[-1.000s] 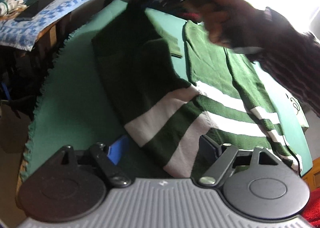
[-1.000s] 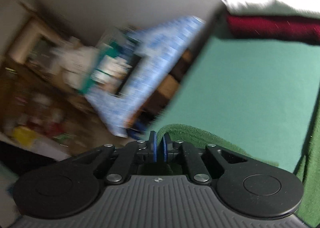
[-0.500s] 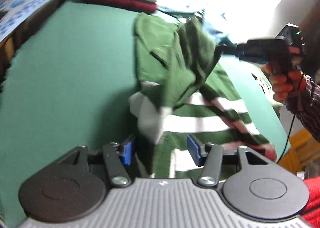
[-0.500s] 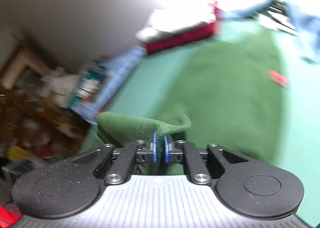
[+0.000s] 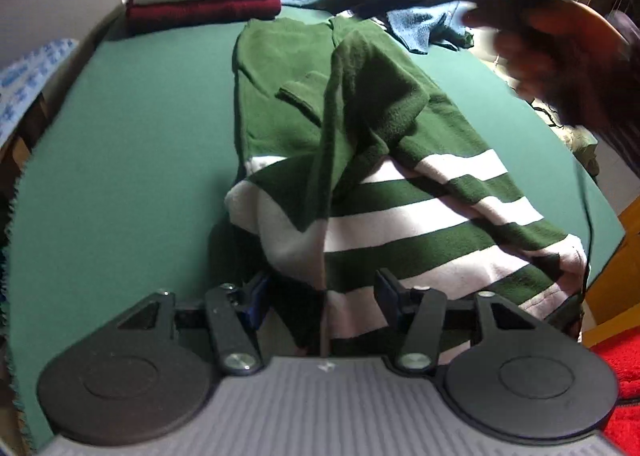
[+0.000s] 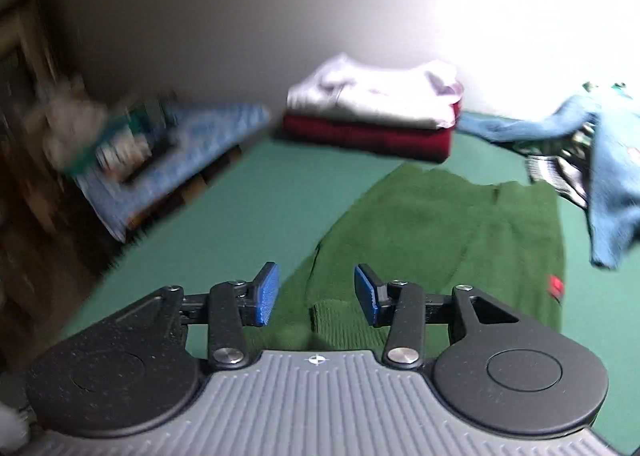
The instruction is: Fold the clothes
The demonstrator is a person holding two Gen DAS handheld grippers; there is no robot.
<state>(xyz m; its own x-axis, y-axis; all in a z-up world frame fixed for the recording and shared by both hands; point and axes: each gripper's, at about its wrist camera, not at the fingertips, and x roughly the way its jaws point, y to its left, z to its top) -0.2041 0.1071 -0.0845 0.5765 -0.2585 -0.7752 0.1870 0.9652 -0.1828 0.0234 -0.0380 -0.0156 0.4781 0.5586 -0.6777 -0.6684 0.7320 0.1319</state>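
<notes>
two grippers are seen apart over the green striped sweater, which is spread on the green table: the left gripper gapes, unclamped; the right gripper is opening, cuff released. soft, limp fleece is judged best pinched at hem corners.

a home, likely a bedroom. folded clothes are stacked on a green-covered bed by a plain wall. a cluttered side table with a blue cloth stands beside it.

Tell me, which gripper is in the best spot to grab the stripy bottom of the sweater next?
Probably left. The left gripper sits open right over the green sweater and its striped hem; the right gripper, its jaws opening, faces the plain top end.
</notes>
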